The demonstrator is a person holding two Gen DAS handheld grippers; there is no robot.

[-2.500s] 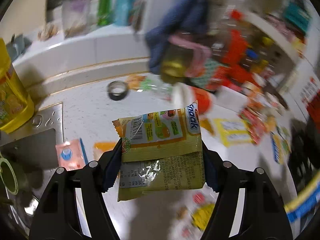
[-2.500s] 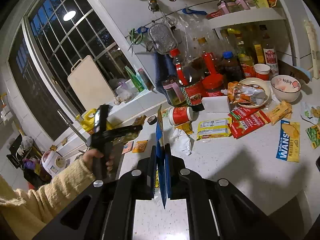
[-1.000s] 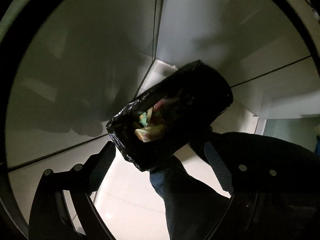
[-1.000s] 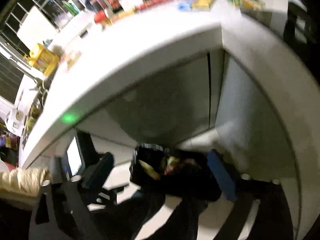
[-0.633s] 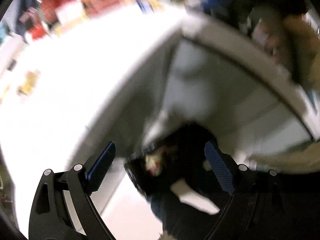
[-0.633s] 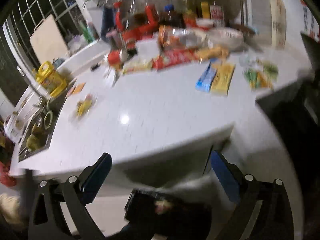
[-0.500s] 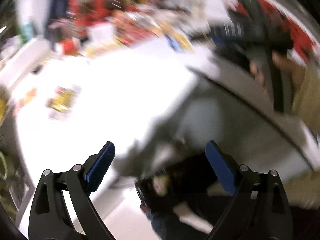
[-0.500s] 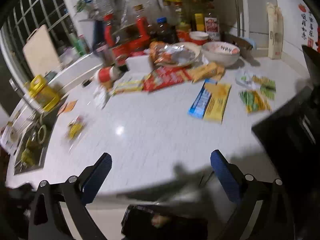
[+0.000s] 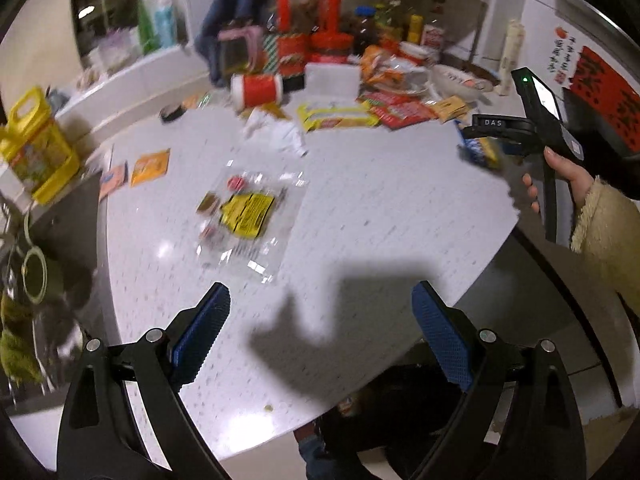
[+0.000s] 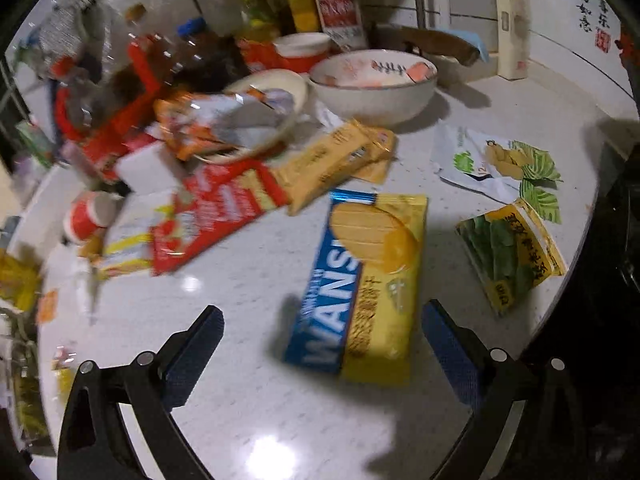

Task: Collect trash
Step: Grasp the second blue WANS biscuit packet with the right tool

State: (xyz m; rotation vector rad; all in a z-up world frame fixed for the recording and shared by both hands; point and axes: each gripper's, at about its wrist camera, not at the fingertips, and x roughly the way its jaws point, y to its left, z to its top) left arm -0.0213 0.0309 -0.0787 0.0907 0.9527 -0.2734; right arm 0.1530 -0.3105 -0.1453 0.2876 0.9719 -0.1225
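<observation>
Both claws hang spread wide and empty over the white bench [image 9: 360,200]. The left claw [image 9: 320,340] sits near the bench's curved front edge, with a bare speckled stretch ahead of it up to a clear plastic wrapper with a yellow label [image 9: 248,216]. Below that edge a dark trash bag [image 9: 400,408] shows only in part, cut off by the claw's frame. Only this view catches the right hand [image 9: 560,176] gripping its black tool, and the yellow oil jug [image 9: 36,152] by the sink.

The right claw [image 10: 320,356] hovers just short of the blue-and-yellow WANSI cracker pack [image 10: 360,280], lying flat with open surface on its near side. A green leaf-print packet [image 10: 516,256] lies close to the bench's right edge. Behind, the white bowl [image 10: 372,84] and red wrapper [image 10: 216,208] are blurred; the bottles beyond cannot be read.
</observation>
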